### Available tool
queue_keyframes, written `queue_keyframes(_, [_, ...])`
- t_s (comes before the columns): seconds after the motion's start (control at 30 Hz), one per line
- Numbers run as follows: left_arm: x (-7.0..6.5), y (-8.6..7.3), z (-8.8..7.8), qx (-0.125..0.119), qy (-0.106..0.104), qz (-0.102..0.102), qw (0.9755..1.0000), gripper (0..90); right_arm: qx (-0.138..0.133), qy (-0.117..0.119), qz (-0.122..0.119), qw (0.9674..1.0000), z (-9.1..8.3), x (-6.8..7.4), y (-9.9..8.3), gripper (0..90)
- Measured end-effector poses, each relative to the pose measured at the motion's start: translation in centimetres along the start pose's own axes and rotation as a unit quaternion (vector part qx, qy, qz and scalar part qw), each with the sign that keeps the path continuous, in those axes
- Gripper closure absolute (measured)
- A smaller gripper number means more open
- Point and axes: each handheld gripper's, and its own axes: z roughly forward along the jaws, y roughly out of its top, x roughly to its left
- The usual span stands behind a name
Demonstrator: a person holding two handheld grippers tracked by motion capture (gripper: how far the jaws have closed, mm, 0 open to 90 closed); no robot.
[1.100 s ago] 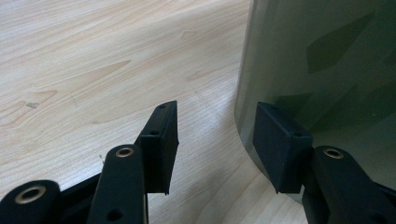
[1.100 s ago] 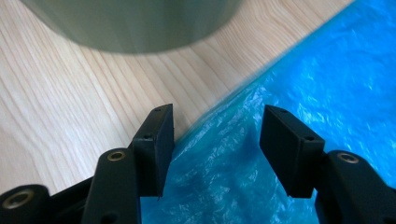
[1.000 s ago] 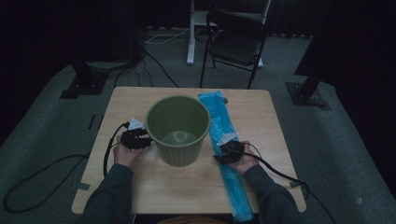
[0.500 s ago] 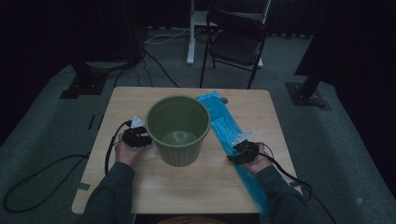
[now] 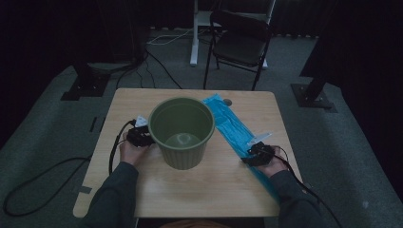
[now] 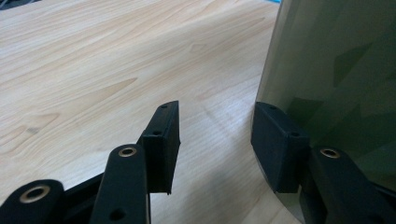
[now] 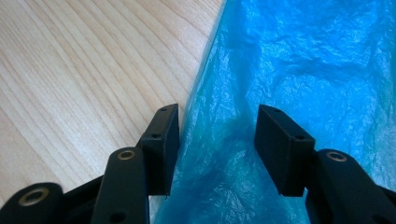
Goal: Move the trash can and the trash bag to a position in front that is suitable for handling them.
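- The surface (image 5: 199, 190) is a pale wooden top, with a dark folding chair (image 5: 240, 45) standing on the grey floor beyond its far edge.
- A green bucket (image 5: 181, 133) stands upright at the middle of the surface, its mouth open.
- A long blue plastic bag (image 5: 233, 130) lies flat, running slantwise from the far edge beside the bucket down to the near right corner.
- The left hand-held gripper (image 5: 145, 138) sits just beside the bucket's left wall (one jaw lies against the wall, nothing between the two), its jaws spread apart.
- The right hand-held gripper (image 5: 251, 154) rests over the bag's near stretch; its jaws have just been closing, yet they stand apart with crinkled blue plastic between them, not pinched.
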Motion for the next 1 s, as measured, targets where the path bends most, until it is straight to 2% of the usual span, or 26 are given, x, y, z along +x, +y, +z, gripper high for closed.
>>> queue_keyframes(0.17, [-0.5,0.1,0.3,-0.003,-0.011,0.018,0.9998,55.2,-0.006,0.000,-0.001,1.0000,-0.4,-0.1,0.0,49.7])
queue_keyframes(0.47, [-2.1,0.2,0.1,0.000,-0.039,0.048,0.9981,55.3,-0.033,0.002,0.001,0.9994,-1.0,0.0,1.6,49.3])
queue_keyframes(0.8, [-2.5,-0.1,-0.5,0.005,-0.040,0.056,0.9976,54.2,-0.050,-0.009,-0.009,0.9987,-0.2,0.7,4.3,49.4])
queue_keyframes(1.0, [-2.3,-0.2,-0.4,0.008,-0.038,0.052,0.9979,54.0,-0.056,-0.013,-0.014,0.9982,0.1,0.9,5.4,49.3])
